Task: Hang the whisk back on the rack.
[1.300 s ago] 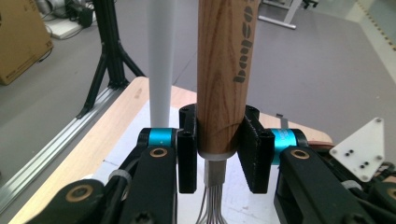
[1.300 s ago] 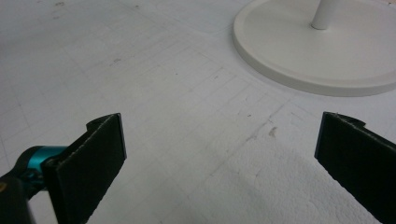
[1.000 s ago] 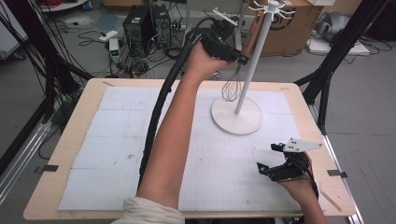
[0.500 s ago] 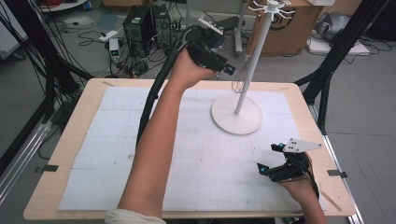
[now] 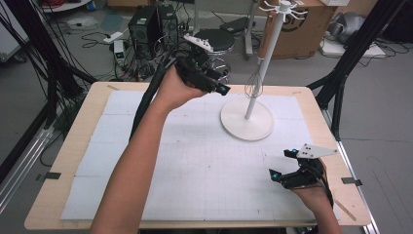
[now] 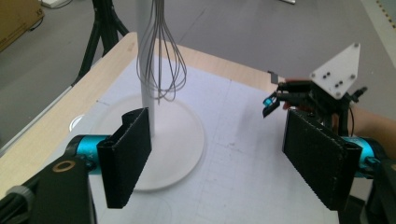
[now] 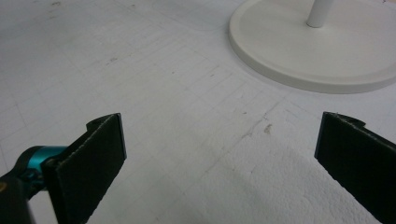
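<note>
A wire whisk [image 5: 253, 85] hangs head-down beside the white pole [image 5: 263, 63] of a hook stand, above its round white base [image 5: 247, 121]. My left gripper [image 5: 216, 83] is held up in the air just left of the whisk, apart from it, open and empty. In the left gripper view the whisk [image 6: 161, 60] hangs ahead between the spread jaws of the left gripper [image 6: 217, 140], close to the pole [image 6: 144, 70]. My right gripper [image 5: 280, 164] rests low at the table's front right, open, nothing between its jaws. The right gripper view shows the right gripper [image 7: 224, 144] over bare white mat, the base [image 7: 303, 56] ahead.
A white gridded mat [image 5: 185, 161] covers the wooden table [image 5: 73, 146]. Beyond the far edge stand a computer case [image 5: 146, 24], cables, a stool [image 5: 214, 39] and a cardboard box [image 5: 307, 29]. Black frame legs [image 5: 341, 83] flank the table.
My left gripper has drawn back from the stand, moving left and lower, and the whisk now hangs by the pole clear of it. The right gripper has stayed put.
</note>
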